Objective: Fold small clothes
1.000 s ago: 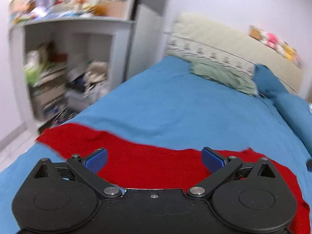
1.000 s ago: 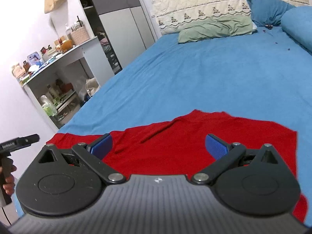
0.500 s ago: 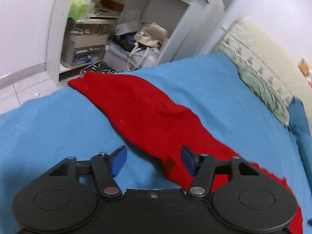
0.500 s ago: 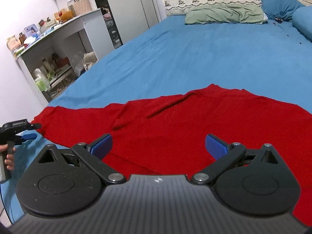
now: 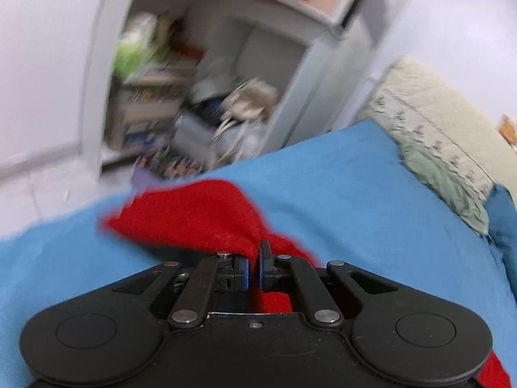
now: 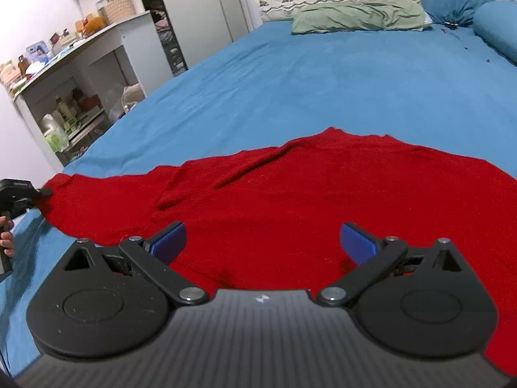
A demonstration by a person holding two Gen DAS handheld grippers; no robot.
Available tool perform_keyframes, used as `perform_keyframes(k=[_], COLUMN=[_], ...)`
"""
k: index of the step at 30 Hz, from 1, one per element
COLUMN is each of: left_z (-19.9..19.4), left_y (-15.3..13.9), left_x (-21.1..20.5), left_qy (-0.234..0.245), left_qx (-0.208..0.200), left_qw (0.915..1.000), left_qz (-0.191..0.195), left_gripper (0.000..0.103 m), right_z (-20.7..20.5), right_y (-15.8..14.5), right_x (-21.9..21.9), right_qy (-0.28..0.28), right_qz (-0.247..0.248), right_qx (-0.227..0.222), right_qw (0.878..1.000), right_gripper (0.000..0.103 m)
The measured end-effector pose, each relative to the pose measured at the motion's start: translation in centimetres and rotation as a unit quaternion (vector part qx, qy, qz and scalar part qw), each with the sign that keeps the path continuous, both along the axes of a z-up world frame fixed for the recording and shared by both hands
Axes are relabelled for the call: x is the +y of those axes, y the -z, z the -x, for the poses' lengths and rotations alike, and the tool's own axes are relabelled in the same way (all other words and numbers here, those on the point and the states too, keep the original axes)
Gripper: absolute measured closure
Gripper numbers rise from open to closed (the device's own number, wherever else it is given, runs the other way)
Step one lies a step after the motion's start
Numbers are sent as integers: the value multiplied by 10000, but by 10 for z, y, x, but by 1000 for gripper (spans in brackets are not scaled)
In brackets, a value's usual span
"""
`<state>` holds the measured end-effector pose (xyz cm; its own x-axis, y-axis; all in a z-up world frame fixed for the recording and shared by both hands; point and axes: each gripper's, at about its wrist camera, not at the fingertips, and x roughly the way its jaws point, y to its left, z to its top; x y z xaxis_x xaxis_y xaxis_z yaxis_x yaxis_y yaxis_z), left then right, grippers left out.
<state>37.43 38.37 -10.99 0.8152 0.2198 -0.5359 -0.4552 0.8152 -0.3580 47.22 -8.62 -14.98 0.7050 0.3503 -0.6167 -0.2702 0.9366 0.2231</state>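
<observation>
Since half a second ago the left claw [image 5: 253, 270] has come together on the near edge of the red garment [image 6: 323, 200], its blue pads pinching a raised ridge of cloth; the blurred left view suggests the end is lifted a little. The right claw [image 6: 262, 242] hovers spread wide over the garment's middle, gripping nothing. The garment lies flat across the foot of the blue bed [image 6: 323, 90], its left end at the bed's edge.
</observation>
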Motion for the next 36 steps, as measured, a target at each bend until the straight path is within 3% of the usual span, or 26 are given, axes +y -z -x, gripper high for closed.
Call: perform_keyframes(k=[3, 6, 9, 11, 14, 18, 21, 24, 25, 26, 27, 28, 29, 32, 36], left_z=[-6, -17, -30, -40, -56, -70, -69, -54, -50, -45, -41, -35, -27, -7, 17], left_y=[-38, -72, -94, -94, -64, 14, 54, 60, 57, 54, 50, 45, 41, 30, 32], left_x=[-47, -109, -196, -256, -335, -401, -420, -427, -424, -422, -417, -411, -401, -369, -327], left_qy=[588, 1433, 2315, 2846, 3445, 3751, 3816, 3837, 3832, 3828, 3819, 3797, 3768, 3477, 2819], left_qx=[-357, -775, -944, -909, -551, 366, 768, 670, 651, 640, 601, 555, 523, 723, 792], left_qw=[9966, 9848, 9631, 9486, 9324, 9241, 9193, 9171, 9173, 9172, 9173, 9181, 9194, 9281, 9462], left_qz=[-446, -604, -996, -1047, -947, -627, -586, -853, -863, -899, -953, -997, -1003, -1120, -1375], left_gripper=[98, 99, 99, 98, 98, 98, 98, 96, 87, 66, 54, 33, 24, 17, 17], right_z=[3, 5, 9, 12, 17, 23, 25, 26, 25, 25, 23, 22, 20, 12, -3], right_y=[-8, -19, -32, -39, -44, -40, -32, -23, -21, -20, -20, -22, -25, -35, -32], right_x=[-14, -34, -61, -80, -106, -130, -144, -152, -151, -151, -150, -149, -147, -128, -72], right_qy=[157, 429, 699, 872, 1113, 1271, 1279, 1153, 1111, 1060, 1009, 960, 891, 403, -640], right_qz=[-16, 4, 28, 74, 211, 429, 515, 612, 658, 676, 659, 622, 577, 567, 1273], right_qx=[-86, -87, -140, -200, -256, -157, -23, 66, 67, 53, 34, -9, -58, -115, -47], right_qw=[9998, 9990, 9975, 9960, 9932, 9908, 9904, 9914, 9916, 9921, 9927, 9934, 9943, 9975, 9898], right_gripper=[0, 0, 0, 0, 0, 0, 0, 0, 0, 0, 0, 0, 0, 0, 0])
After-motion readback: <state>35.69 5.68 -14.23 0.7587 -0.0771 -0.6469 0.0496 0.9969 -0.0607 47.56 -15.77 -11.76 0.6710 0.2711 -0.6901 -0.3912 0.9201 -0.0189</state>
